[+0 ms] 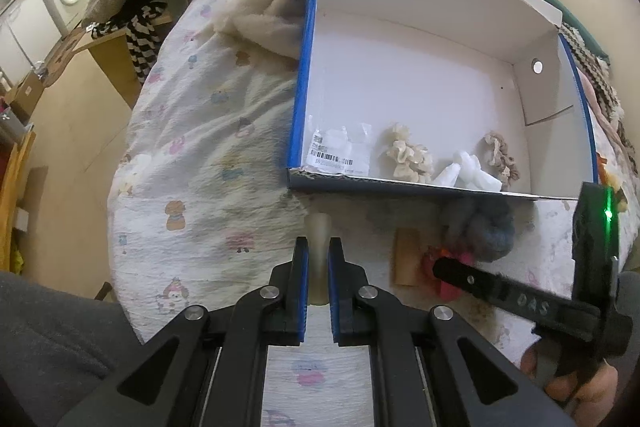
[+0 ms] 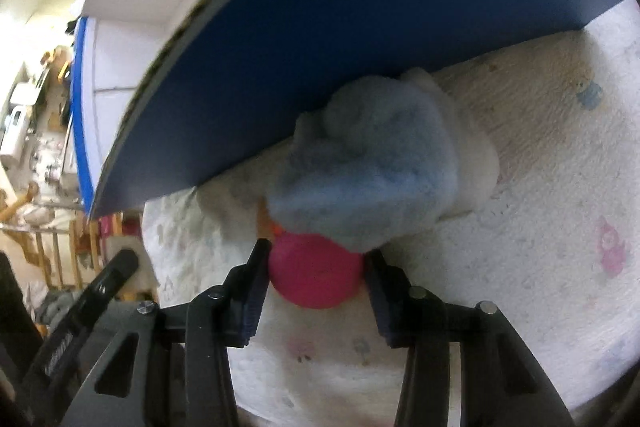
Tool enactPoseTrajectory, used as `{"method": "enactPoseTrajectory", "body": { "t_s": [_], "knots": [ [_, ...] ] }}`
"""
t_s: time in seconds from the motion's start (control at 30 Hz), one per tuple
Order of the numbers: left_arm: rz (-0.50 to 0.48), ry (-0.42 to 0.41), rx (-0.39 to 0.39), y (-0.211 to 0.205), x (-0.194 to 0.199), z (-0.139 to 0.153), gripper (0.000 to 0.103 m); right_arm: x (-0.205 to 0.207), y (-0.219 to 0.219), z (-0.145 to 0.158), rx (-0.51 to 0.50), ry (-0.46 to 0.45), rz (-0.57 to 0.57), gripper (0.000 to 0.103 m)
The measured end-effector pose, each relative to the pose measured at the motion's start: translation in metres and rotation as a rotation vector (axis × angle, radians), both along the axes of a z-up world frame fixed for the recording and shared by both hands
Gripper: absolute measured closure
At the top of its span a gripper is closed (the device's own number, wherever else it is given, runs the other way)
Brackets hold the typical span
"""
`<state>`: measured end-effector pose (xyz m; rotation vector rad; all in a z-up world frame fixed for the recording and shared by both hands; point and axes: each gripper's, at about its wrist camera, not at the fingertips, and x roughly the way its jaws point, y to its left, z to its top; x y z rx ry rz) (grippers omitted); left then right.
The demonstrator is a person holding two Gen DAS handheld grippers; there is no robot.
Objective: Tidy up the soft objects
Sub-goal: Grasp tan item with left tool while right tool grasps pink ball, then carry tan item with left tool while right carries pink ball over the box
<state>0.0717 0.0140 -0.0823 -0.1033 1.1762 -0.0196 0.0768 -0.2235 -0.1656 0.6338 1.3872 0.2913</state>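
- A pale translucent rubbery piece (image 1: 318, 259) is clamped by the left gripper (image 1: 318, 259), just before the blue-walled white cardboard box (image 1: 302, 75).
- A pink rounded soft toy (image 2: 316, 273), seemingly squeezed, is held between the right gripper (image 2: 316, 267) fingers, beside the box under a blue fluffy bundle (image 2: 372, 171).

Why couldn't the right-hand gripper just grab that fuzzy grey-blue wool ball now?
Probably not directly: the right gripper has a round pink object between its fingers, and the fuzzy grey-blue wool ball sits just beyond, against the blue cardboard box.

You see a matt cardboard box (image 1: 420, 39), a fuzzy blue fleece bundle (image 2: 368, 171), a smooth pink ball (image 2: 316, 275) — all on crinkled printed cotton bedding (image 1: 208, 131).
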Motion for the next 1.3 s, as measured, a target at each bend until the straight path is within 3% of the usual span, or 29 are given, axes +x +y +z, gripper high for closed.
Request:
{"method": "enactPoseTrajectory", "body": {
  "t_s": [0.13,0.53,0.83,1.07,1.3],
  "knots": [
    [-0.008,0.000,0.008,-0.003,0.000,-0.001,0.095,-0.010,0.000,0.011,-0.026,-0.032,0.061,0.055],
    [-0.035,0.012,0.072,-0.012,-0.003,-0.009,0.095,-0.030,-0.026,0.030,-0.017,-0.098,0.035,0.055],
    [-0.063,-0.010,0.109,-0.016,-0.010,-0.006,0.095,-0.044,-0.032,0.065,-0.061,-0.264,0.077,0.055],
    [-0.055,-0.050,0.130,-0.019,-0.014,0.007,0.095,-0.047,-0.059,0.098,-0.057,-0.408,0.022,0.055],
    [0.006,-0.093,0.120,-0.012,-0.018,0.023,0.095,-0.043,-0.079,0.117,-0.059,-0.495,-0.030,0.055]
  ]
}}
